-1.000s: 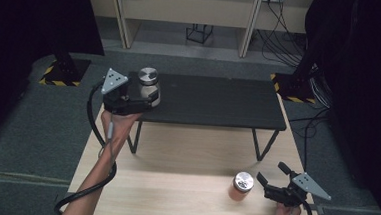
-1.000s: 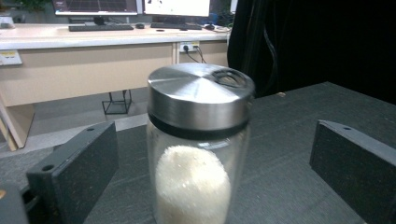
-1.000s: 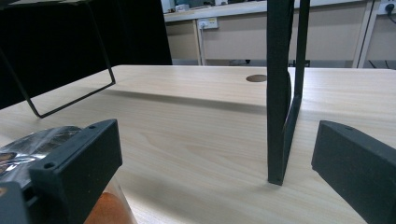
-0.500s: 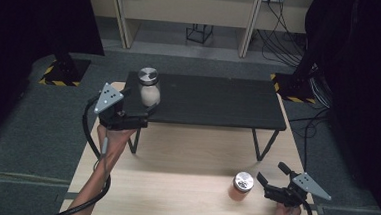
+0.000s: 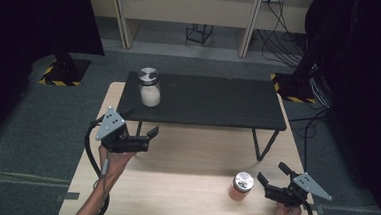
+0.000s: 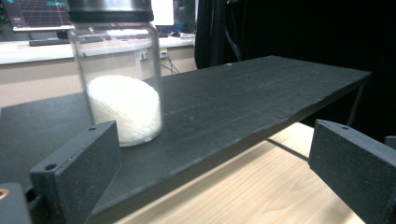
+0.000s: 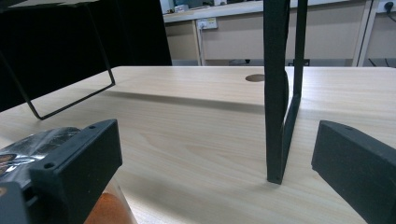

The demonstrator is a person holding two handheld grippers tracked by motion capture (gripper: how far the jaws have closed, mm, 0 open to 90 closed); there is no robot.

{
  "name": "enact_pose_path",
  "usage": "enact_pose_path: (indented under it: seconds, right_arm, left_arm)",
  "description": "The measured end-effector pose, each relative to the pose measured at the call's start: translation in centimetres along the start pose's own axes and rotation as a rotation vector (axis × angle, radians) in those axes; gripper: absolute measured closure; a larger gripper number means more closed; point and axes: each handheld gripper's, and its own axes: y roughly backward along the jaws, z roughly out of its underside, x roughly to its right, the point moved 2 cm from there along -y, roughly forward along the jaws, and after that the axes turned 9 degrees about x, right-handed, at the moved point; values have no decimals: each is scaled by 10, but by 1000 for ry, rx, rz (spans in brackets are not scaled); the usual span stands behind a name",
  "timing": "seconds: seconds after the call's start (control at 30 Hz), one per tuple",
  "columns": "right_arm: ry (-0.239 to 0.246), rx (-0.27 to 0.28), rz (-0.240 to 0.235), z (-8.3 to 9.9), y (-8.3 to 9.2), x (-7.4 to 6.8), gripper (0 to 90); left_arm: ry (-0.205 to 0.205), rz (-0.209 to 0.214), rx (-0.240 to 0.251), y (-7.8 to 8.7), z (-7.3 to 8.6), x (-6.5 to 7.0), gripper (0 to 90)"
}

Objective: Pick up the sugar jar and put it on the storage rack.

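Observation:
A glass jar (image 5: 148, 87) with a metal lid and white powder stands upright near the left end of the black raised shelf (image 5: 214, 101). My left gripper (image 5: 141, 123) is open just in front of the shelf's near edge, apart from the jar. In the left gripper view the jar (image 6: 119, 79) stands beyond the open left gripper (image 6: 215, 172). A small orange jar (image 5: 242, 187) with a silver lid sits on the wooden table (image 5: 183, 197). My right gripper (image 5: 272, 173) is open just right of it. The orange jar (image 7: 105, 210) peeks out beside the left jaw of the right gripper (image 7: 215, 172).
The shelf's black wire leg (image 7: 280, 93) stands close ahead in the right gripper view, and another leg (image 5: 259, 144) reaches the table at right. Dark curtains, a grey carpet and cables (image 5: 320, 85) surround the table. A cable hole (image 7: 254, 77) is in the tabletop.
My left gripper has let go of the white-powder jar and drawn back toward the person, lower and off the shelf. The jar stays on the shelf. The right gripper has not moved.

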Motion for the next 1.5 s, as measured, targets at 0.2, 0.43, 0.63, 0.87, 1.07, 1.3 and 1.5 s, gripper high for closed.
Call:
enact_pose_path:
  seconds: [0.2,0.43,0.63,0.87,1.07,1.3,1.5]
  right_arm:
    - [0,0,-1,0,0,0,16]
    - [0,0,0,0,0,0,16]
    - [3,-1,-2,0,0,0,16]
    - [6,-2,-2,0,0,-1,16]
    - [4,1,-2,0,0,0,16]
    - [4,-2,-3,0,0,0,16]
    - [3,-2,-3,0,0,0,16]
  left_arm:
    - [6,10,26,13,26,7,19]
    - [6,9,14,24,55,13,20]
    - [-21,13,2,31,75,26,21]
    - [-1,18,-6,34,97,29,21]
    - [17,7,-12,38,112,26,20]
    - [23,-2,-17,45,127,23,20]
    - [24,-14,-37,50,135,21,19]
